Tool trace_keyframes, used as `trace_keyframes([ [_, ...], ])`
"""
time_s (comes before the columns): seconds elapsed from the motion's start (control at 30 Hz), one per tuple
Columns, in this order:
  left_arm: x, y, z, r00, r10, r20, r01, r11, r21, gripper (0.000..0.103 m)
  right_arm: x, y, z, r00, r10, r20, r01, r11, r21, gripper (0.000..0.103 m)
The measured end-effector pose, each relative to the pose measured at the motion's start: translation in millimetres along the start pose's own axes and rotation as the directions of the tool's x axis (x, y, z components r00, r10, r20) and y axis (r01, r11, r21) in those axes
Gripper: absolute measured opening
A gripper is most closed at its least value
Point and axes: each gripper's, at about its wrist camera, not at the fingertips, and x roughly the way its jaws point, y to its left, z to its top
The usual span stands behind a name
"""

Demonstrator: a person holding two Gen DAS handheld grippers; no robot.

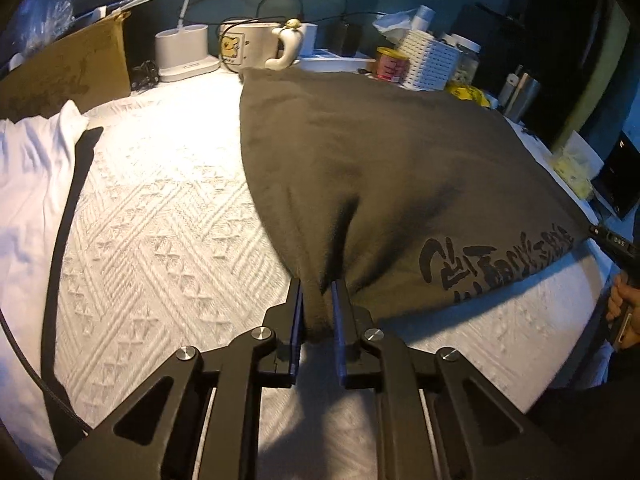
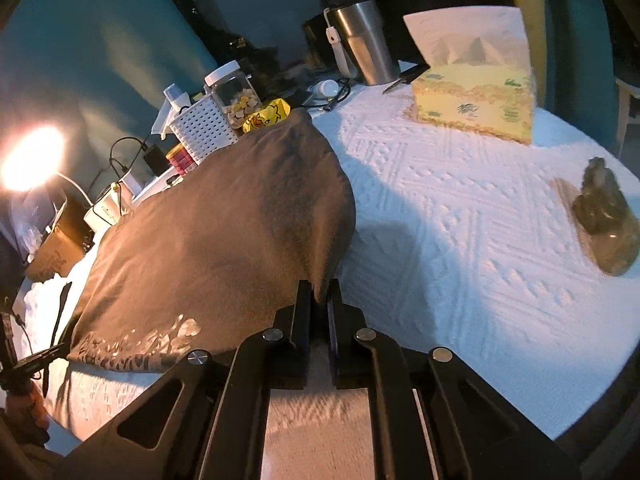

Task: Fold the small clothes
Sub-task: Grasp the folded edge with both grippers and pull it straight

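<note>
**A:** Pictured on the bench (image 1: 160,208) with its white embossed cover: dark olive-grey cotton garment with black lettering along its near hem (image 1: 380,152), spread flat ahead of both tools. Left hand-held gripper (image 1: 318,300) clamped on a bunched pinch of the near edge, cloth pulled into a ridge running away from the fingertips. Right hand-held gripper (image 2: 320,292) likewise closed on the garment's opposite near corner, fabric tenting up from its pads.

**B:** Step in hand?

**A:** By the look of it, the start of a fold: both near corners gripped, far edge lying up ahead by the white slatted plastic basket (image 2: 202,132).

**B:** Next move?

**A:** Probably a lift and carry of the near hem forward over the body of the cloth, both tools level and evenly spaced to keep the edge straight. Worth minding: white mug with a cartoon print (image 1: 250,50) and small red-labelled tin (image 1: 391,63) just beyond the far edge, close enough to catch a swung hem. White crumpled cloth (image 1: 30,184) well off to the left tool's left, out of the way.
</note>
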Motion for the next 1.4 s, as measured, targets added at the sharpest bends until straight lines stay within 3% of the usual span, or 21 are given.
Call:
trace_keyframes([
  [0.47,-26,-22,-22,0.997,-0.058,-0.041,0.062,0.994,0.088,0.012,-43,-16,-20,0.998,-0.053,0.025,0.053,0.999,0.000,0.008],
  [0.87,-25,-28,-42,0.995,-0.065,-0.076,0.073,0.991,0.110,0.012,-51,-21,-39,0.996,-0.087,0.014,0.087,0.996,-0.001,0.008],
  [1.1,-19,-21,-49,0.993,-0.076,-0.089,0.084,0.992,0.089,0.014,-42,-13,-47,0.986,-0.166,0.006,0.166,0.983,-0.073,0.008],
  [1.4,-29,-1,-45,0.984,-0.149,-0.096,0.146,0.989,-0.036,0.018,-44,-19,-48,0.987,-0.159,0.006,0.159,0.986,-0.043,0.008],
])
